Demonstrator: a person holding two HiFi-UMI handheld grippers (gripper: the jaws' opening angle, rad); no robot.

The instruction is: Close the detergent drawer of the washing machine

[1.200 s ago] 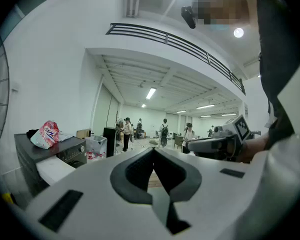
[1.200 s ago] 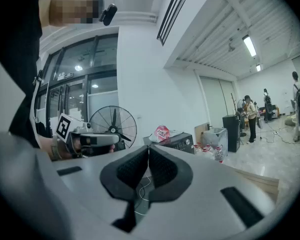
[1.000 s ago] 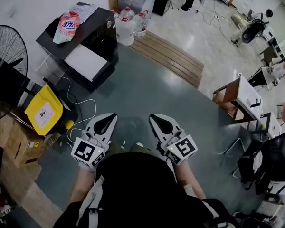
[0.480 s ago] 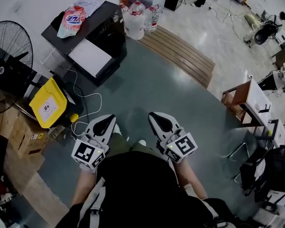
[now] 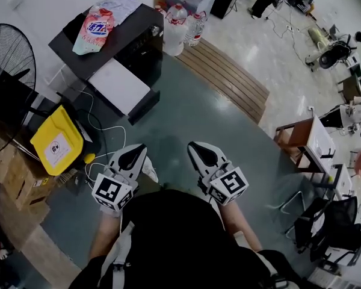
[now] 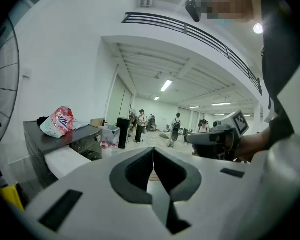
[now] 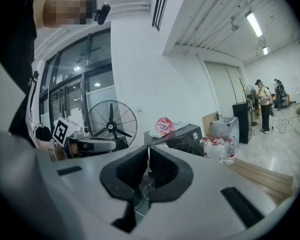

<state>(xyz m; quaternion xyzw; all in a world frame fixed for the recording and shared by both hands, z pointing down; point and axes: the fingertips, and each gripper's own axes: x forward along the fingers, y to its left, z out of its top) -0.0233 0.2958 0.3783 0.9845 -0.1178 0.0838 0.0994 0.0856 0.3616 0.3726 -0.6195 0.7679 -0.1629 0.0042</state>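
The dark washing machine (image 5: 129,26) stands at the upper left by the wall, with a pink detergent bag (image 5: 96,26) on its top. A white flat drawer (image 5: 119,84) sticks out of its front, also seen from the left gripper view as the white drawer (image 6: 65,161). My left gripper (image 5: 138,149) and right gripper (image 5: 196,147) are held side by side in front of the person's body, well short of the machine. Both are shut and hold nothing. The left gripper (image 6: 153,151) and the right gripper (image 7: 148,151) point roughly level toward the machine (image 7: 187,134).
A black fan (image 5: 9,53) and a yellow bin (image 5: 54,140) with a white cable (image 5: 105,138) stand left of the machine. Water bottles (image 5: 180,26) and a wooden slatted platform (image 5: 228,77) lie behind it. Cardboard boxes (image 5: 12,179) sit at far left, desks and chairs (image 5: 313,143) at right.
The person has stepped toward the washing machine, so it and the white drawer sit a little nearer. Both grippers travelled along, still shut and side by side.
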